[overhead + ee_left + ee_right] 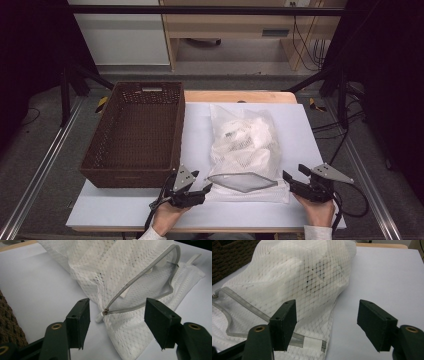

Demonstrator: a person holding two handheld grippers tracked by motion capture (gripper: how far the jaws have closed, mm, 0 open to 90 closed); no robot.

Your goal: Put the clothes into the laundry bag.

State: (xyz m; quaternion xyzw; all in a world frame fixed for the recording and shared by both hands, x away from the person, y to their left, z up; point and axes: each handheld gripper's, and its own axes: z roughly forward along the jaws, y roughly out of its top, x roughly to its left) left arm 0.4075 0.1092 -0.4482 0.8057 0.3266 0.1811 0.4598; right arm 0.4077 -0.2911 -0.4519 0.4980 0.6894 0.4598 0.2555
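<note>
Mesh bag (245, 145) at counter's near edge, between my grippers. Left gripper (206, 186) wide, empty, by zipper end. Right gripper (295, 173) wide, empty.

White mesh bag (245, 145) between left gripper (200, 184), right gripper (294, 175), both open
</note>
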